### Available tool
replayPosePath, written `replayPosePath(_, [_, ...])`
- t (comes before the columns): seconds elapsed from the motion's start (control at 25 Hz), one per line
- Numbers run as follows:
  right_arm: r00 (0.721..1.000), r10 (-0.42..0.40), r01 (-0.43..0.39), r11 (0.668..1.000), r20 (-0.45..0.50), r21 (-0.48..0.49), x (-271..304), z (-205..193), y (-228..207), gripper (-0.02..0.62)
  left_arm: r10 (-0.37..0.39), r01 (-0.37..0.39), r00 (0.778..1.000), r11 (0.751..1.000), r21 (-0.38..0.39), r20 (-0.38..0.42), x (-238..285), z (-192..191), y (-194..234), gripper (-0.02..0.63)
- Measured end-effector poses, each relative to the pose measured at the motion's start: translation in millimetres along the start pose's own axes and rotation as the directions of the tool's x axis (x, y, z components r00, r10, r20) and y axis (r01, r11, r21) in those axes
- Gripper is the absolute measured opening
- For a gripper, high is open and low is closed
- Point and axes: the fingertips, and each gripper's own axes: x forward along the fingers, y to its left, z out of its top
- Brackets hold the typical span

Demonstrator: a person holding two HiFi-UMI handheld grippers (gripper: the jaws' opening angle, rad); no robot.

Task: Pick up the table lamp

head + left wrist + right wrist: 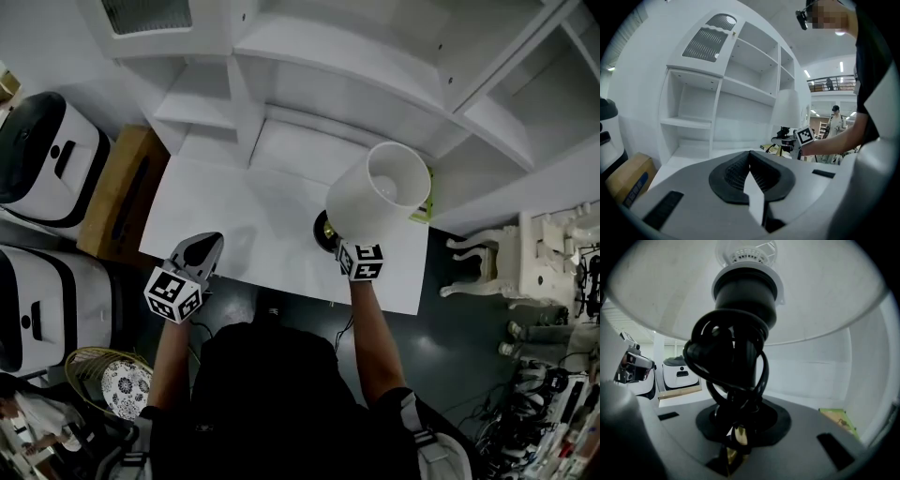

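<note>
The table lamp (377, 199), a white drum shade on a dark stem wound with black cord, stands tilted at the right of the flat white counter (239, 211), with its shade leaning toward the white shelving unit (328, 89). Its round dark base (324, 231) shows just under the shade. From the head view I cannot tell for sure whether the base touches the counter or is just clear of it.

The right gripper (345, 244) is at the foot of the lamp. In the right gripper view its fingers (769, 419) are clamped on the cord-wrapped stem (738, 357), and a little brass shows low between them. The underside of the shade (825, 291) fills the top of that view.

The left gripper (208, 246) hangs over the counter's front edge, well apart from the lamp. Its black ribbed fingers (729, 174) are pressed together with nothing between them.

A flat green thing (839, 420) lies on the counter just beyond the lamp. On the floor to the left are a brown cardboard box (117, 192) and two white rounded appliances with black tops (42, 159).
</note>
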Motion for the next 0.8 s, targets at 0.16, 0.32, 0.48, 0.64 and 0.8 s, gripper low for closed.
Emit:
replayPosePath(0.16, [1.0,-0.022,0.022,1.0,0.013,0.005,-7,13,-3,0.074,-0.016,0.017,1.0,1.0,-0.007,0.022,5,5,7,0.011])
replayPosePath(0.32, [0.998,-0.049,0.049,0.999,0.027,0.006,-15,22,-6,0.072,-0.044,0.044,0.999,0.999,0.003,0.017,13,8,12,0.011])
replayPosePath(0.48, [0.998,-0.057,0.056,0.998,0.027,0.019,-22,33,-7,0.072,-0.064,0.063,0.998,0.998,0.018,0.024,24,15,15,0.011])
replayPosePath(0.64, [0.998,-0.066,0.065,0.997,0.018,0.034,-31,35,-9,0.072,-0.086,0.085,0.996,0.996,0.028,0.026,34,19,13,0.011])
replayPosePath(0.8, [0.997,-0.078,0.077,0.997,0.013,0.031,-41,32,-11,0.072,-0.109,0.109,0.994,0.994,0.03,0.025,43,19,8,0.011])
